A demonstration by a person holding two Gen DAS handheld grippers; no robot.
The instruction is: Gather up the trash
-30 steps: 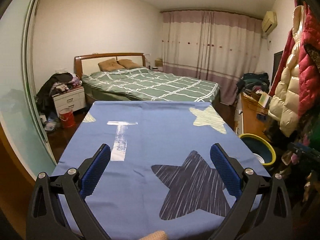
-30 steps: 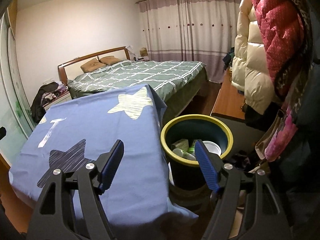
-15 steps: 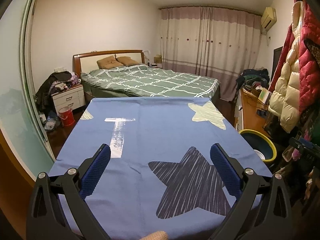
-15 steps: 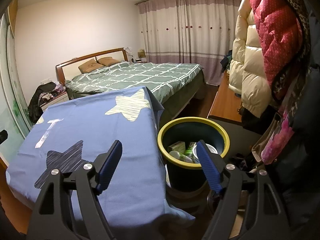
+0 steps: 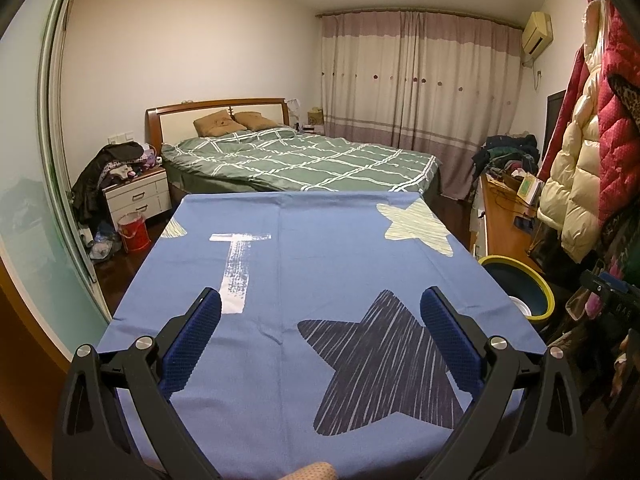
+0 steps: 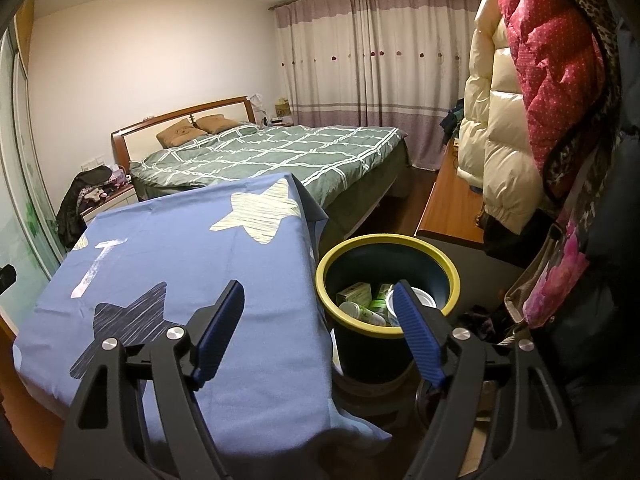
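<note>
Left gripper [image 5: 320,312] hovers over the desk [image 5: 304,264], jaws spread wide, nothing between them; the blue star-print cloth under it shows no loose item. Far left on the floor, by the white nightstand [image 5: 138,196], a red bucket [image 5: 134,231] and some crumpled clutter sit well apart from both grippers (too small to tell if it counts as trash). Behind the desk, the green plaid bed [image 5: 304,160]. Moving right: right gripper [image 6: 318,308] also has jaws spread wide and empty, straddling the desk's right edge and the trash bin [image 6: 448,268]. The bin, dark with a yellow rim, stands on the floor just beside the desk's right side, ahead and slightly right of the right jaws; the right-hand jaw overlaps its rim in the right wrist view. Inside lie the trash items [image 6: 362,300]: a small carton, a green-labelled bottle or two on their sides, a white round container. Judgement: collection looks mostly done, desk surface appears cleared. Right hand is clearly nearer the bin; left sees only its rim at far right. Any further pickup would be on the floor at left, nearer the left hand. Coats [image 6: 516,120] hang at far right.
</note>
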